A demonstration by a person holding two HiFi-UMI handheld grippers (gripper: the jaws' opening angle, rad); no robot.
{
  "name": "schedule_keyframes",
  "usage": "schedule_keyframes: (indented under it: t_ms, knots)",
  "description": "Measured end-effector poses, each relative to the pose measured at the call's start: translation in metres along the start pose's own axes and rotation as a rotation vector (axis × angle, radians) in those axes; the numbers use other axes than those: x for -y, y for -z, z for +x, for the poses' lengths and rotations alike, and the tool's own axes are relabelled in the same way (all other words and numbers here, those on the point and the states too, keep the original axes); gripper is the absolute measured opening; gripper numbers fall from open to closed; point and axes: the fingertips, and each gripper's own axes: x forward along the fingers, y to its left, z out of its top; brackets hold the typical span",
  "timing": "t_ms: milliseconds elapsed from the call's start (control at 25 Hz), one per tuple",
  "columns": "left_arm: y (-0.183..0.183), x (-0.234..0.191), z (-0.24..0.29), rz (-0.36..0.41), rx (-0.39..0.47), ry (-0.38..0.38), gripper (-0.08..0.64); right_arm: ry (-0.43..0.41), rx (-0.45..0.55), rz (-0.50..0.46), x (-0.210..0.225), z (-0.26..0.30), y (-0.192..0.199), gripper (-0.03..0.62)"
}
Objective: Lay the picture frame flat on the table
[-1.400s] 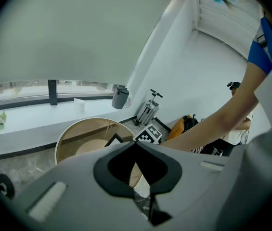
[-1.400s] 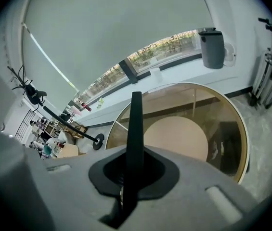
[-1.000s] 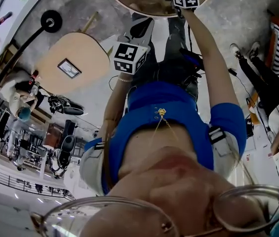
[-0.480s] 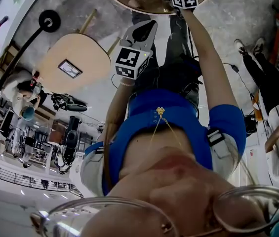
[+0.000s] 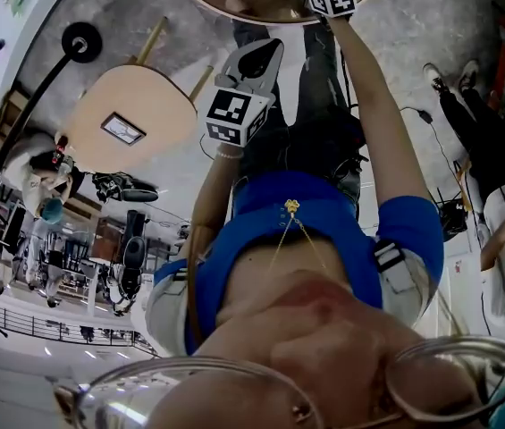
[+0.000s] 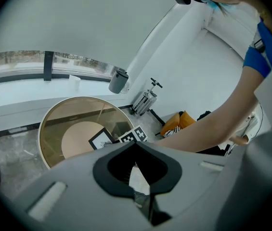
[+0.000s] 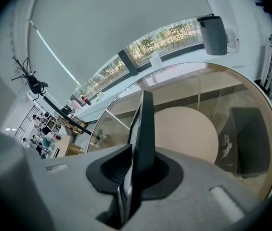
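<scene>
R gripper (image 7: 135,179) clamping thin black picture frame (image 7: 146,129) — standing upright, edge-on, at near edge of glass table (image 7: 266,129) | L gripper (image 6: 143,194) hovering, jaws together, empty

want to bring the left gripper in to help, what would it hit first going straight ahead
Probably the cube on the right gripper, which holds the frame over the glass table; depth is unclear, so that is a guess.

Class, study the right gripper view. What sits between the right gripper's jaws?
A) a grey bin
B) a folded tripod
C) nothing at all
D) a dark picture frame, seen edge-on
D: the right gripper is shut on the dark picture frame, whose thin edge rises from between the jaws, with the round glass table beyond it.
</scene>
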Motion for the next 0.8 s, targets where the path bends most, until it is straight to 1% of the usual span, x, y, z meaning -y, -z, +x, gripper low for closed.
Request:
schedule_keyframes:
  t_ms: [200,440,600,800]
  knots:
    - [0.004,-0.005,0.006,-0.011,-0.004,0.002,-0.003,0.064,-0.009,-0.116,0.006,0.003,0.002,0.093]
    - [0.007,-0.006,0.01,-0.022,-0.018,0.012,-0.003,0.141,-0.006,-0.17,0.019,0.004,0.001,0.166]
    - [0.011,-0.008,0.01,-0.034,-0.024,0.016,-0.003,0.175,0.002,-0.154,0.026,0.003,0.002,0.204]
    - [0.011,-0.014,0.011,-0.041,-0.029,0.016,-0.003,0.168,-0.016,-0.079,0.039,0.007,0.008,0.237]
